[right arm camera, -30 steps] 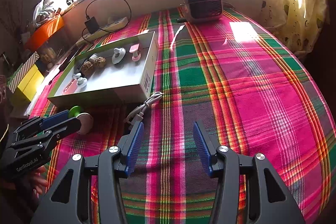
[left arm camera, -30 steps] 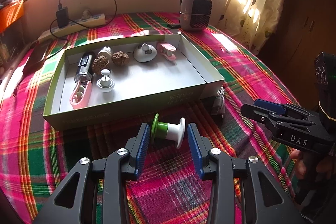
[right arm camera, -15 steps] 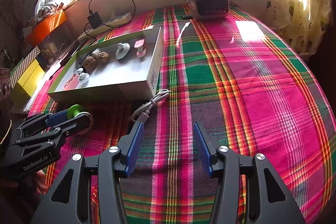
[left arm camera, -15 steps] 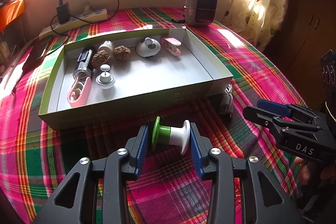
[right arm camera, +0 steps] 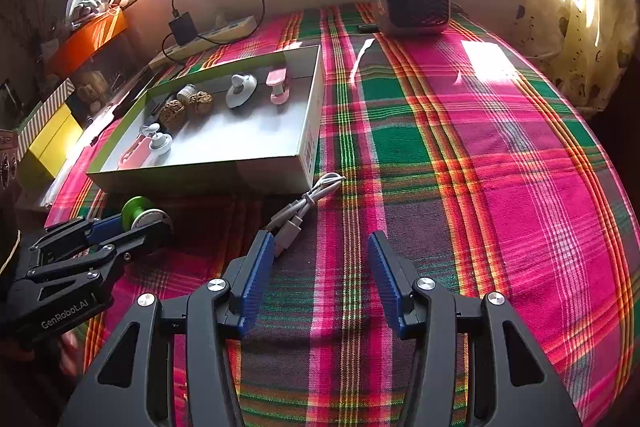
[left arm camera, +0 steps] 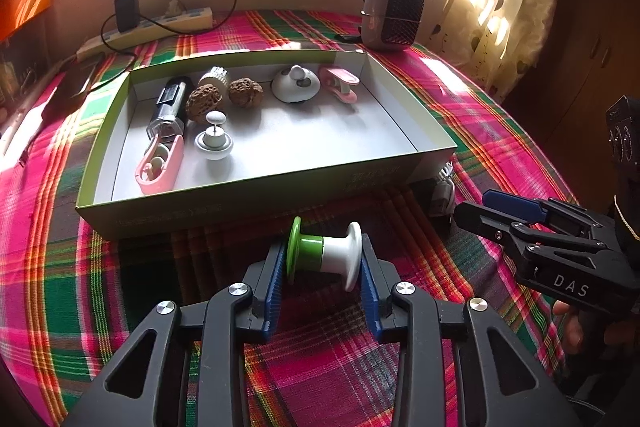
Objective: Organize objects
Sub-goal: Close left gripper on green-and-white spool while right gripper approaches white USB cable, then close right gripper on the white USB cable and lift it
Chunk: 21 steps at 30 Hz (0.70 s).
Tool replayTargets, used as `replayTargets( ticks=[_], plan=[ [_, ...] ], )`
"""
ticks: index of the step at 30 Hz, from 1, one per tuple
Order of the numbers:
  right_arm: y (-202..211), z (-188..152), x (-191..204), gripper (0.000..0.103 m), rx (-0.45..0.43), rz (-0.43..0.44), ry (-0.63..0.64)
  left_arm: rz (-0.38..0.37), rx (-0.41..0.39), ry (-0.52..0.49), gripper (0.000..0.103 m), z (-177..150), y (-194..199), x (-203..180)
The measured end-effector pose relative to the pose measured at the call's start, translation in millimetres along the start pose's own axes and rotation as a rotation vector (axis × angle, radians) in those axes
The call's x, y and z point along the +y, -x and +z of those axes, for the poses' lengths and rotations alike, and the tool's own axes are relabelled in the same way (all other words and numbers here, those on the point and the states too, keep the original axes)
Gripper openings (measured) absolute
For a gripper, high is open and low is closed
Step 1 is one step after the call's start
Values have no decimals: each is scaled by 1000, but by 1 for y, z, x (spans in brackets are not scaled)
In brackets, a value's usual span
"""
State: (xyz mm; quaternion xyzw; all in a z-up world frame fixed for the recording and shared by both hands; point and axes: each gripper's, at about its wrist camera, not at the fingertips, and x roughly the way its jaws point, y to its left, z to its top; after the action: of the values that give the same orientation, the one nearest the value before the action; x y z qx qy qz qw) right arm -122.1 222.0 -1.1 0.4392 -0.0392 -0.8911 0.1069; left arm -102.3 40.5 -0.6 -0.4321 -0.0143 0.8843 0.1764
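Left gripper [left arm camera: 323, 269]: ribbed blue pads clamped on spool-shaped green-and-white plastic piece [left arm camera: 325, 254], just before cardboard box [left arm camera: 256, 193]. Right gripper [right arm camera: 321, 277]: spread wide, holding nothing, above woven plaid cloth [right arm camera: 460, 155].

Left gripper [left arm camera: 322, 263] low over bed, jaws closed on green-and-white spool [left arm camera: 324, 254], pads pressing its two end flanges. Right gripper [right arm camera: 320, 267] level, to right of left one, jaws spread wide, gripping nothing.
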Motion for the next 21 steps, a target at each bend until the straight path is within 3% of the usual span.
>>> replayTargets(
  ticks=[11,21],
  plan=[
    [-8,9,16,50,0,-13,28,5,-15,29,31,-4,6,17],
    [-23,15,30,50,14,-144,84,-7,-20,21,32,-4,6,18]
  ],
)
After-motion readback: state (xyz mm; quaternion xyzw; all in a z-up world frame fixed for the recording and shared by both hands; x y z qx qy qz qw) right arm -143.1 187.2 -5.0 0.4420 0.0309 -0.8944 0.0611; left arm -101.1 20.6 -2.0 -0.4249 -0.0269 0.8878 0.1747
